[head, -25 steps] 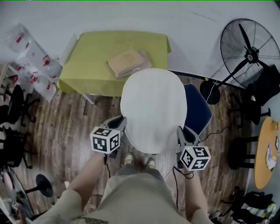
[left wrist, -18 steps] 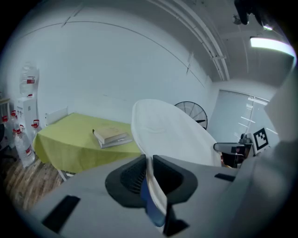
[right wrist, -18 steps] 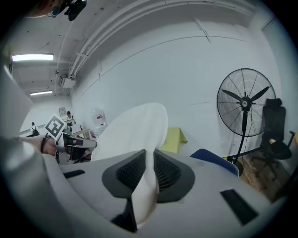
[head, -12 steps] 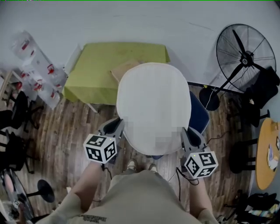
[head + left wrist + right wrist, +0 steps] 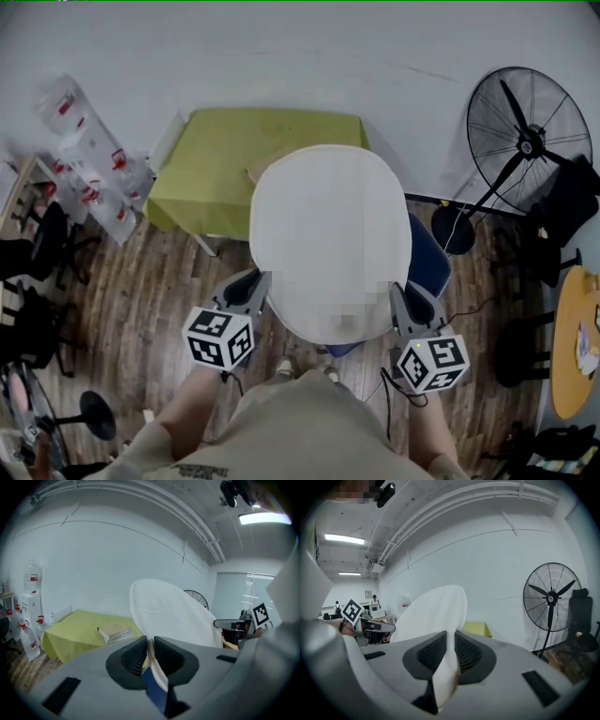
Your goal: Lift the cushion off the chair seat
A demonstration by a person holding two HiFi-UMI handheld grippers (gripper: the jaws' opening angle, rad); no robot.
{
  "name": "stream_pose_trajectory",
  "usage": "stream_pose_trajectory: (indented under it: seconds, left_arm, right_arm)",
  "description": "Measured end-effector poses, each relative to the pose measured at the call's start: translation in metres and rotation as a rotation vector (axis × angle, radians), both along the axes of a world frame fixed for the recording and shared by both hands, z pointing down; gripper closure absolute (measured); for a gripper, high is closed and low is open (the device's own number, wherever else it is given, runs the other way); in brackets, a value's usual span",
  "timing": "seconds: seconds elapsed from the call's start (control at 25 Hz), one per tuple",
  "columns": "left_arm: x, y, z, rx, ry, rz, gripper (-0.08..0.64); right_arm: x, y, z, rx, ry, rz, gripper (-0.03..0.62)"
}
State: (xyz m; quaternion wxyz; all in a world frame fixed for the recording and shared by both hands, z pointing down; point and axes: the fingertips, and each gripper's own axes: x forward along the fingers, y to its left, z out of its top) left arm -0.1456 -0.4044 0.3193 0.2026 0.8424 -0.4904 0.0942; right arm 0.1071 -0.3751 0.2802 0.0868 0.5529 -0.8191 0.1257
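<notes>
A round white cushion (image 5: 328,234) hangs in the air above the blue chair seat (image 5: 427,255), which shows only at the cushion's right edge. My left gripper (image 5: 258,281) is shut on the cushion's near left rim, and my right gripper (image 5: 398,300) is shut on its near right rim. In the left gripper view the cushion (image 5: 168,613) rises from between the black pads (image 5: 133,656). The right gripper view shows the cushion (image 5: 433,616) pinched between its ribbed pads (image 5: 466,651). Most of the chair is hidden under the cushion.
A table with a yellow-green cloth (image 5: 234,159) stands beyond the chair, a book (image 5: 115,632) lying on it. A large standing fan (image 5: 525,141) is at the right. Water bottles (image 5: 89,155) lean at the left wall. Black chairs (image 5: 33,253) and a round wooden table (image 5: 577,342) flank the wooden floor.
Both grippers have risen with the cushion, which now looks larger and covers more of the blue seat and the book on the table.
</notes>
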Motion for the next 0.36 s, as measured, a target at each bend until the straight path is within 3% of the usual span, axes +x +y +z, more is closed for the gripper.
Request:
stream_pose_trajectory:
  seconds: [0.36]
  left_arm:
    - [-0.008,-0.009,-0.003,-0.005,0.029,0.003,0.497]
  right_arm:
    - [-0.007,-0.012,-0.007,0.014,0.020,-0.009,0.518]
